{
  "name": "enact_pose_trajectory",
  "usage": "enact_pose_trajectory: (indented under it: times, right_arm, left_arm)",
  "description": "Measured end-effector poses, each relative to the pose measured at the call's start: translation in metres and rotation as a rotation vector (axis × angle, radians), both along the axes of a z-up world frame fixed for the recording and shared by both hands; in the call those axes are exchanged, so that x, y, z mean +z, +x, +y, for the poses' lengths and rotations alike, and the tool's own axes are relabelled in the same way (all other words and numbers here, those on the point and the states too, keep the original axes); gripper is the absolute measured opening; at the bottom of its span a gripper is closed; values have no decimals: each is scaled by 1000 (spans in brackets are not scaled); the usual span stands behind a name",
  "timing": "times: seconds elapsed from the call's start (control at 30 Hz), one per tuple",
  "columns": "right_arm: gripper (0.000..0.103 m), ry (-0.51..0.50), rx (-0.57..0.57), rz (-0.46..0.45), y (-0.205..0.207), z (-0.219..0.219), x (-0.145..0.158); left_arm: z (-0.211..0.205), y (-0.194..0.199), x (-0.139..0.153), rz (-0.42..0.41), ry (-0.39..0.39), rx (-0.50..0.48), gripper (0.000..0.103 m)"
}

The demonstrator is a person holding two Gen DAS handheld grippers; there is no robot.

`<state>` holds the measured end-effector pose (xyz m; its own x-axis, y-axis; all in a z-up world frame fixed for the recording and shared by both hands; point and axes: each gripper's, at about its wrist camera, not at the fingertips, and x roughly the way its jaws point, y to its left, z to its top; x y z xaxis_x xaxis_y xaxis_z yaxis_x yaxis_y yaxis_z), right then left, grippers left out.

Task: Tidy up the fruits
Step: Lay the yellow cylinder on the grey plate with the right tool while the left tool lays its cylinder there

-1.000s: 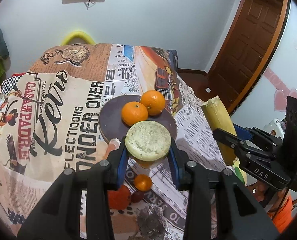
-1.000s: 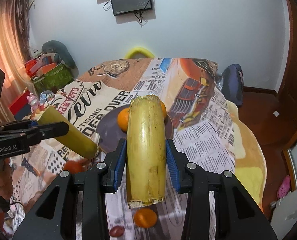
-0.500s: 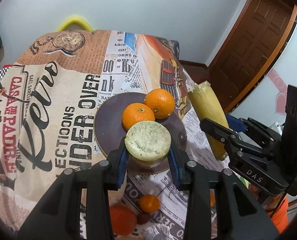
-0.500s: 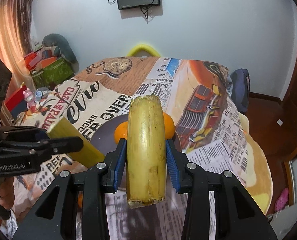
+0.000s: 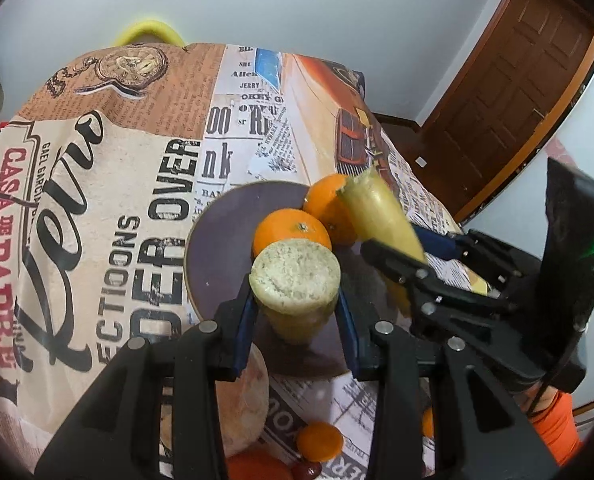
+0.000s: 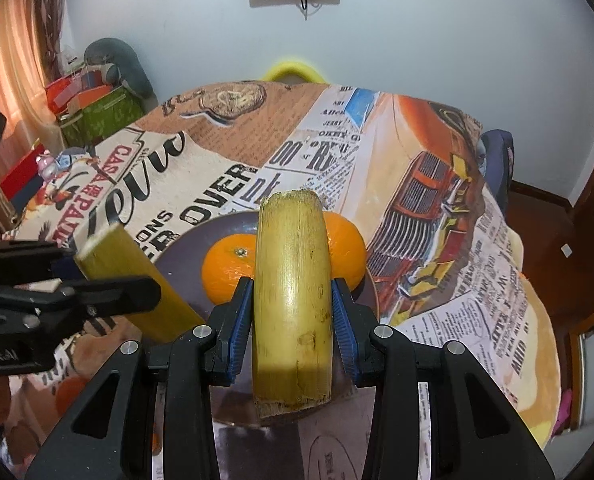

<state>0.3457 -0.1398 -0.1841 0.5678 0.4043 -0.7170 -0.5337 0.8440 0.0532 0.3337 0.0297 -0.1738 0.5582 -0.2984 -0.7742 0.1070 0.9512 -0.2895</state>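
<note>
My left gripper (image 5: 295,312) is shut on a yellow sugarcane piece (image 5: 295,276), held end-on over the near part of a dark round plate (image 5: 217,248). Two oranges (image 5: 291,230) lie on the plate. My right gripper (image 6: 292,320) is shut on a second yellow sugarcane piece (image 6: 293,304), held over the plate (image 6: 185,240) in front of the oranges (image 6: 227,266). In the left wrist view the right gripper (image 5: 417,280) and its cane (image 5: 381,216) reach over the plate's right side. In the right wrist view the left gripper (image 6: 109,292) and its cane (image 6: 125,272) are at left.
The table wears a printed cloth (image 5: 97,200). A small orange (image 5: 320,442), a pale round fruit (image 5: 241,396) and red fruits (image 5: 257,468) lie near the front edge. A yellow chair back (image 6: 293,70) stands behind the table, a wooden door (image 5: 517,92) at right.
Both grippers have moved forward and closer together over the plate, each still holding its cane piece. The right cane now overlaps the far orange in the left wrist view.
</note>
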Motion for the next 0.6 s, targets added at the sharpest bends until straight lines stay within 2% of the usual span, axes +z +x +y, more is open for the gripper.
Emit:
enact_pose_trajectory:
  times: [0.2,0.33,0.6]
  right_arm:
    - [35,-7,13,12,7,4,-9]
    - [35,-9,23,22,10,6,-13]
    - [36,-23,40,30,13,11,-18]
  left_arm:
    - [5,13,-1,-30,30,43,39]
    - [10,20,-4,-26,15,54,40]
    - [15,32,-17,-11,56,99,48]
